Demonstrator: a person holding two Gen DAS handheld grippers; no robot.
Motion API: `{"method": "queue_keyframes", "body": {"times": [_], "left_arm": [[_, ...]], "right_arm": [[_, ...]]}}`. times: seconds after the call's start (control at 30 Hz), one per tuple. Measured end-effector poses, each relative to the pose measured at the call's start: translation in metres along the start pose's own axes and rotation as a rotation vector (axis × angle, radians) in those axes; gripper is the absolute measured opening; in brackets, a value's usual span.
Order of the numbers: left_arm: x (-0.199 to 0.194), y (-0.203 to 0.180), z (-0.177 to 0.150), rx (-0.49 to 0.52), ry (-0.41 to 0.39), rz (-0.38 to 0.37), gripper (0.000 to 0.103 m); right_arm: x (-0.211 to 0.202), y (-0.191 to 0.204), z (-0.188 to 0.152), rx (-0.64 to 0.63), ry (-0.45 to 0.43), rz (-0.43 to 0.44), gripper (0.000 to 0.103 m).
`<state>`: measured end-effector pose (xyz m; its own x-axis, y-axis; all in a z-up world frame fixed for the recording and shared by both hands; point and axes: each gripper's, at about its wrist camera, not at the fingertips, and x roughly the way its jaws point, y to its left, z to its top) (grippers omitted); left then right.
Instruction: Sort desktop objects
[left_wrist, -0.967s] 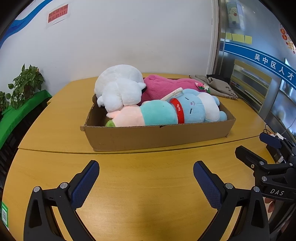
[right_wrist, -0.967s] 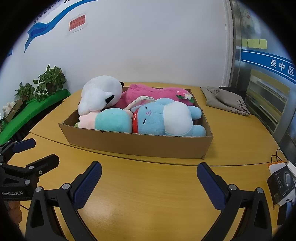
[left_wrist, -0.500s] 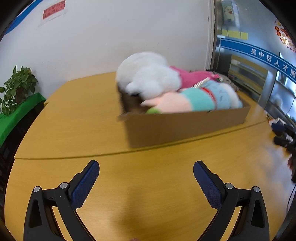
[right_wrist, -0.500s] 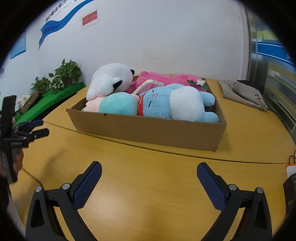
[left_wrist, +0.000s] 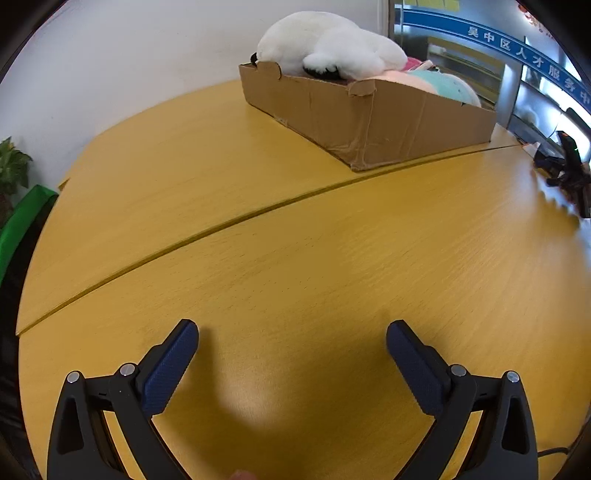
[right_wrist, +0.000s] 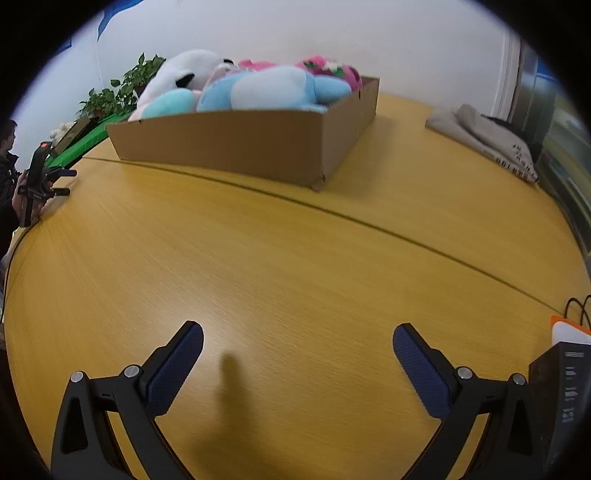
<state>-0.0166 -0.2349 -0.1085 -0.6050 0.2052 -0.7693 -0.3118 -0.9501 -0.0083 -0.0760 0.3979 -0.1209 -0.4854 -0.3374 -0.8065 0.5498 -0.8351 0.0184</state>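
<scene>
— Left wrist view: why is the brown cardboard box (left_wrist: 373, 110) sitting well beyond the seam of the yellow wooden table (left_wrist: 295, 258)?
— It is holding the plush toys (right_wrist: 258, 88) together, so sorting looks finished.
— And both tools?
— The left gripper (left_wrist: 291, 341) and right gripper (right_wrist: 297, 345) are hanging spread wide, gripping nothing. Compared with a second ago, they are sitting lower and angled apart.
</scene>
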Motion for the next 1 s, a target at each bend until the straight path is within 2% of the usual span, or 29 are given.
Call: {"method": "queue_keyframes", "body": {"times": [0.1, 0.23, 0.43, 1.0], "left_arm": [[0.005, 0.006, -0.003, 0.046, 0.022, -0.036, 0.103], [0.012, 0.013, -0.008, 0.104, 0.05, -0.083, 0.103], [0.015, 0.018, 0.004, 0.094, 0.066, -0.077, 0.103], [0.023, 0.02, 0.012, 0.11, 0.064, -0.081, 0.103]], "right_arm": [[0.007, -0.009, -0.004, -0.02, 0.017, -0.011, 0.103], [0.014, -0.01, 0.003, -0.068, 0.019, 0.031, 0.103], [0.016, -0.007, 0.006, -0.129, 0.023, 0.076, 0.103], [0.012, -0.002, 0.016, -0.141, 0.02, 0.078, 0.103]]}}
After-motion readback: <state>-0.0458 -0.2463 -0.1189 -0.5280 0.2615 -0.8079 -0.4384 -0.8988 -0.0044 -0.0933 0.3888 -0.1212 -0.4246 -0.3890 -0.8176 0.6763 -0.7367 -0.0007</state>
